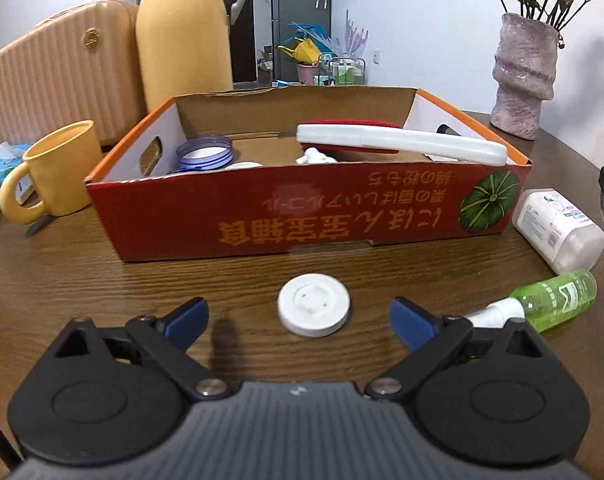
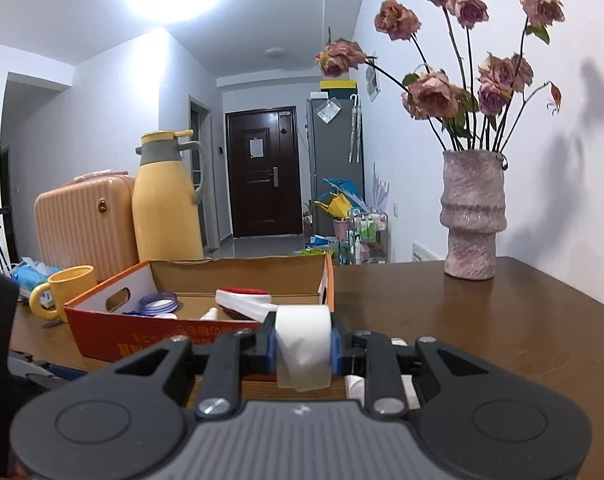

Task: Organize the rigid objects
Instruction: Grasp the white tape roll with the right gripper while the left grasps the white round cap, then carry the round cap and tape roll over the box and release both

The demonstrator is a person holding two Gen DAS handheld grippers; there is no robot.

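Note:
A red cardboard box (image 1: 302, 216) stands open on the wooden table; it also shows in the right wrist view (image 2: 102, 334). Inside lie a white and red flat tool (image 1: 401, 144), purple rings (image 1: 206, 154) and small white pieces. A white round disc (image 1: 313, 305) lies on the table in front of the box, between the spread fingers of my open left gripper (image 1: 298, 318). My right gripper (image 2: 302, 350) is shut on a white roll (image 2: 303, 344), held above the table near the box's right end.
A yellow mug (image 1: 54, 172), a yellow thermos (image 1: 182, 36) and a peach case (image 1: 54, 68) stand left of the box. A white bottle (image 1: 557, 228) and a green spray bottle (image 1: 549, 298) lie to its right. A pink vase (image 2: 473, 216) with dried roses stands at the far right.

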